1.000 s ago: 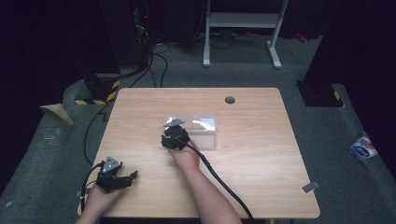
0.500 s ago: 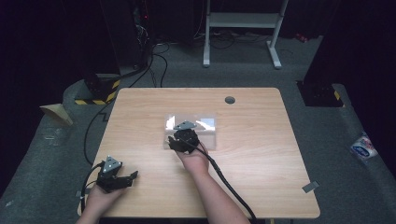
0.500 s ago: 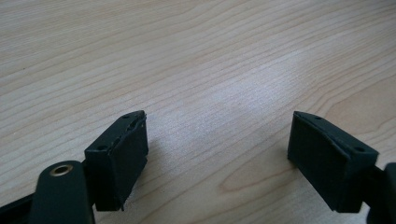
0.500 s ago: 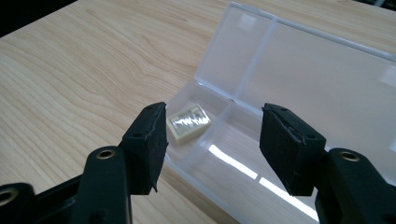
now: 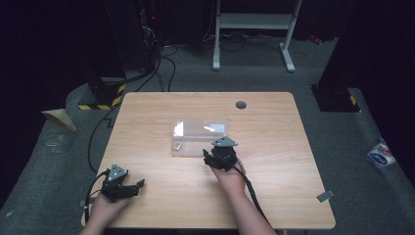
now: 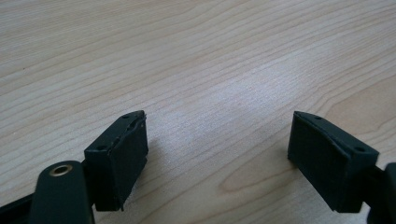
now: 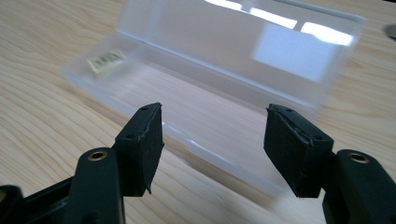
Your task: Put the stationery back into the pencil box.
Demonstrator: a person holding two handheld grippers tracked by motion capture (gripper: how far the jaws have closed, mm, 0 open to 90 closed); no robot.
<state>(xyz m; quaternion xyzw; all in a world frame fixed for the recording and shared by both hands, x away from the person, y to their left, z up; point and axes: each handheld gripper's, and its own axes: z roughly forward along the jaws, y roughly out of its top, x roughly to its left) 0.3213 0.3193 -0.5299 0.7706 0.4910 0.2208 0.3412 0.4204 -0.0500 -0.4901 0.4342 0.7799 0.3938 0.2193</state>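
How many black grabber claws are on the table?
2. The left gripper sits at the table's near left corner; the right gripper is mid-table, just in front of the clear plastic box.

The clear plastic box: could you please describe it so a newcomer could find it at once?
On the wooden table, look near the middle, just beyond the right tool. The clear plastic box lies there open, see-through, with a small yellowish label inside.

Clear box (image 5: 199,138) mid-table blocks passage; bare table (image 5: 274,122) all around.
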